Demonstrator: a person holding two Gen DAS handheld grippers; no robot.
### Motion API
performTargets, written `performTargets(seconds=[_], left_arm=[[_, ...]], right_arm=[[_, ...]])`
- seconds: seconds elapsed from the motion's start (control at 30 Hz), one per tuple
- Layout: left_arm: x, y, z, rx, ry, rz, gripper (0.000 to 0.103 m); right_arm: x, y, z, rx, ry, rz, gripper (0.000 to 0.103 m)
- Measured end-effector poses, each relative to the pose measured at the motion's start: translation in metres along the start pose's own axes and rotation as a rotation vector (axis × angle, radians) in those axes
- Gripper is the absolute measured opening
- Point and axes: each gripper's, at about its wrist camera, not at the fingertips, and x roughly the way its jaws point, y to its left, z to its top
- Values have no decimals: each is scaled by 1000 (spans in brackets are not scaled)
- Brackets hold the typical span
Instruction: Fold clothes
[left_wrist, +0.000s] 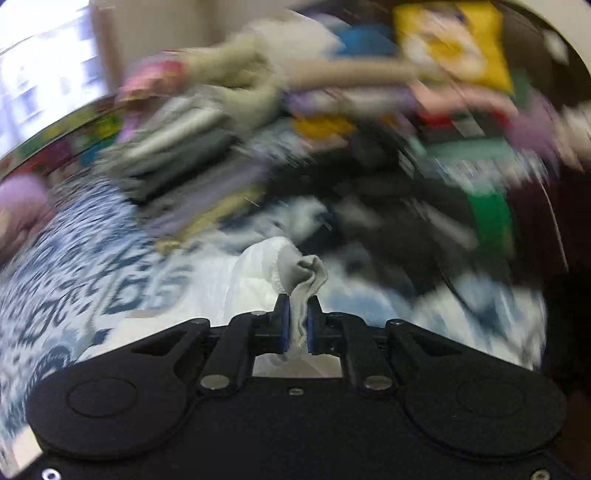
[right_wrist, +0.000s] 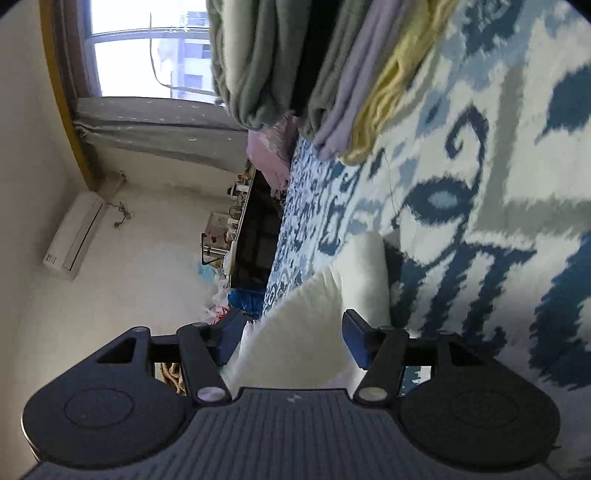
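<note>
The left gripper (left_wrist: 298, 314) is pinching a bunched edge of the white garment (left_wrist: 258, 273), its blue pads (left_wrist: 282, 317) pressed in on a grey-white twist of cloth that stands up between them and flops over at the top. From that pinch the garment runs away and to the left, lying on the blue-and-white patterned bedspread (left_wrist: 74, 266). The left view is heavily smeared, so finer folds cannot be read.

The right gripper (right_wrist: 291, 332) is rolled well onto its side: the window (right_wrist: 147, 48) and wall unit (right_wrist: 74, 236) appear turned sideways. Its jaws stand spread wide, with the white garment (right_wrist: 295, 332) passing between them; whether the pads touch it I cannot tell. Here the cloth looks soft and thick, folded into a rounded ridge whose long axis points forward, away from the gripper, across the bedspread (right_wrist: 498, 166).

Beyond it sits a stack of folded clothes (right_wrist: 332, 74) in grey-green, lilac and pale yellow, edges rounded. In the left view a jumbled, many-coloured heap of clothes (left_wrist: 369, 110) lies further back.
</note>
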Motion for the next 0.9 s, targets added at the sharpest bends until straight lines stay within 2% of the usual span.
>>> performTargets(seconds=[0.13,0.37,0.43,0.63,0.9], left_arm=[[11,-23,-15,193,101,-17,7],[10,-39,-22,314,124,-53,7],[7,-39,-22,322,118,-53,7],[10,-43,-26,312,123,-34,7],[19,-52,-31,305,144,-14,7]], right_arm=[[4,1,2,-16,6,-12,63],[11,2,-2,-73,9,-76,56],[12,4,-4,-97,3,-98,46],[17,0,-10,-168,-11,-233,16],[15,-3,-12,-187,-16,-261,14]])
